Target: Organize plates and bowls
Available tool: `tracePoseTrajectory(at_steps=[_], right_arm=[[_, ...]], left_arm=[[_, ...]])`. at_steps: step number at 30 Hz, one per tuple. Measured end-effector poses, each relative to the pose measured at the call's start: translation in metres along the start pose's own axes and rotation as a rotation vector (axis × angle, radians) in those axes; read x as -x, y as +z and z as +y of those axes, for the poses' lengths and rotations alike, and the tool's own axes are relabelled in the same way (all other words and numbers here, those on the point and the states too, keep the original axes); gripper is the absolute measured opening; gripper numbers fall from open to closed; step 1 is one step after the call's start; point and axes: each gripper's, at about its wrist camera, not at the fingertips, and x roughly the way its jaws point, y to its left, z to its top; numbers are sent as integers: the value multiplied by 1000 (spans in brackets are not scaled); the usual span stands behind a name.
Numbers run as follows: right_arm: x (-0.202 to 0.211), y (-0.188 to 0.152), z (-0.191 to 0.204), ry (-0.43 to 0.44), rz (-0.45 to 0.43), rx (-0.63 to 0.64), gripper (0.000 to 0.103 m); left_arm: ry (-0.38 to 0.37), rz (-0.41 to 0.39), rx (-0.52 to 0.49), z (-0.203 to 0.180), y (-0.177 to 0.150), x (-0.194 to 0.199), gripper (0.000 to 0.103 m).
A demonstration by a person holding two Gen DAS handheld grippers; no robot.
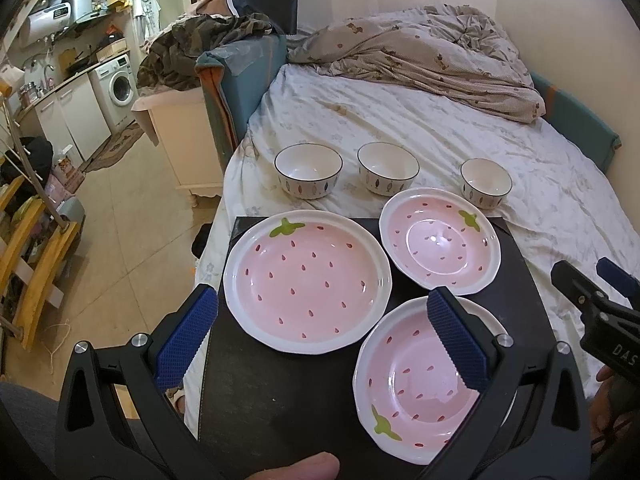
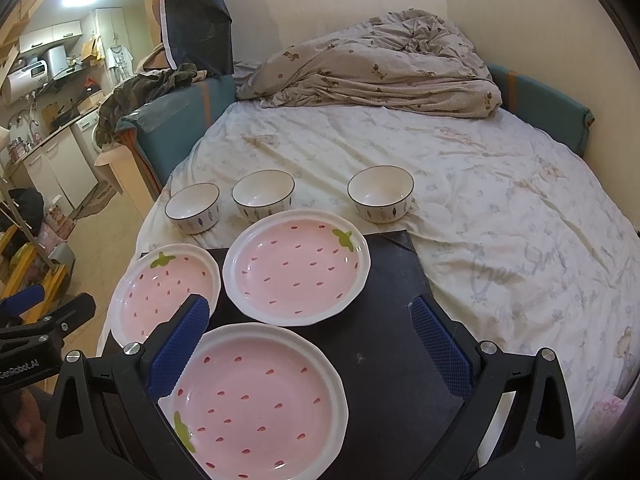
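Both hand-held grippers, left (image 1: 320, 336) and right (image 2: 316, 344), hover with jaws spread and empty above three strawberry plates (image 1: 307, 279) laid separately on a black mat (image 2: 384, 320), three bowls (image 1: 308, 171) lined behind on the bed (image 2: 460, 168), presumably awaiting stacking.

The right gripper (image 1: 600, 312), seen at the right edge of the left wrist view, carries the white letters "DAS", cut by the frame. The left gripper (image 2: 36, 344), at the left edge of the right wrist view, carries "GenRobot.AI", its first letter partly cut. Cursive writing on the bed sheet (image 2: 520, 280) is not legible.
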Motion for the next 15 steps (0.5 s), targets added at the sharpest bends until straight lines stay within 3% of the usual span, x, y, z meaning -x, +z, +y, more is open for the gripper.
tracePoseTrajectory(at_steps=[15], right_arm=[[10, 12, 1, -6, 10, -47, 102]], left_arm=[[-50, -44, -31, 1, 28, 17, 103]])
